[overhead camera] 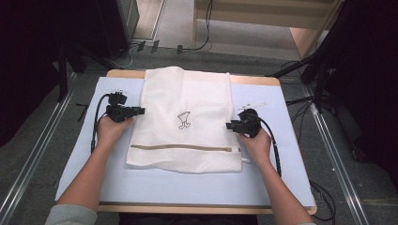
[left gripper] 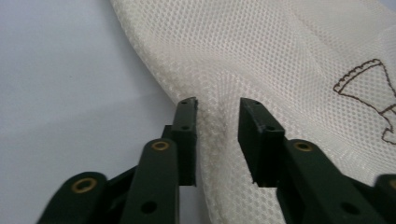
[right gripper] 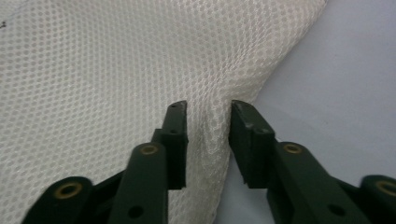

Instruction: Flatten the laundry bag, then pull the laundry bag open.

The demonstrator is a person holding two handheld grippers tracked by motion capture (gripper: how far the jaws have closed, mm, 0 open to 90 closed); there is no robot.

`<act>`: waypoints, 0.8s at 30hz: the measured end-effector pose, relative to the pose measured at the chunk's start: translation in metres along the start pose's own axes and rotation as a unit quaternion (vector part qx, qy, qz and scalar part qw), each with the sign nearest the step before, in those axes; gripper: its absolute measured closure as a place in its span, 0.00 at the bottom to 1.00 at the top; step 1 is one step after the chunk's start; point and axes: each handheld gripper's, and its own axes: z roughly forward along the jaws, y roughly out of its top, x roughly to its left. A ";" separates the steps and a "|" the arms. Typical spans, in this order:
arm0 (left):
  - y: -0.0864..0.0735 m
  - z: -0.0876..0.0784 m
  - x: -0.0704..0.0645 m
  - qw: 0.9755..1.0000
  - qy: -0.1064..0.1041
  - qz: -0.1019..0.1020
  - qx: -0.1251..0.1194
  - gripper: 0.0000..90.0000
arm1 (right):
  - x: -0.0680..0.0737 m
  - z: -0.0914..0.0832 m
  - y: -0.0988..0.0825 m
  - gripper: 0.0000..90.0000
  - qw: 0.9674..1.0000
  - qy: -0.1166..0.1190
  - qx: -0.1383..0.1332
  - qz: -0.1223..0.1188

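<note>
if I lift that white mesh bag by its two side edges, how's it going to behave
Probably floppy: the white mesh bag lies flat, and its edge puckers between the left gripper jaws. Likely light, since the open netting looks thin. The middle would probably sag, with the zipper end hanging lowest.

Mesh bag (overhead camera: 187,122) flat on the mat (overhead camera: 272,183), mat on the table (overhead camera: 206,209). Left gripper (overhead camera: 140,111) at the bag's left edge, right gripper (overhead camera: 228,125) at its right edge. Zipper (overhead camera: 180,147) along the near end.
</note>
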 end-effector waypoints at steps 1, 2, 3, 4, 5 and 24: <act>0.000 -0.002 -0.002 1.000 -0.002 0.005 0.008 0.68 | 0.000 -0.004 0.000 0.72 1.000 0.006 -0.001 -0.003; 0.000 -0.002 -0.002 1.000 -0.002 0.005 0.008 0.66 | 0.000 -0.004 0.000 0.72 1.000 0.006 -0.001 -0.003; 0.000 -0.005 -0.004 1.000 -0.004 0.011 0.014 0.63 | 0.001 -0.009 -0.001 0.69 1.000 0.003 -0.013 -0.014; 0.000 -0.005 -0.004 1.000 -0.004 0.011 0.014 0.60 | 0.001 -0.009 -0.001 0.69 1.000 0.003 -0.013 -0.014; 0.000 -0.007 -0.005 1.000 -0.006 0.014 0.014 0.56 | 0.002 -0.016 -0.001 0.67 1.000 0.009 -0.025 -0.012; 0.000 -0.034 -0.040 0.998 -0.047 0.050 0.002 0.51 | 0.019 -0.047 -0.022 0.65 0.997 0.046 -0.050 -0.027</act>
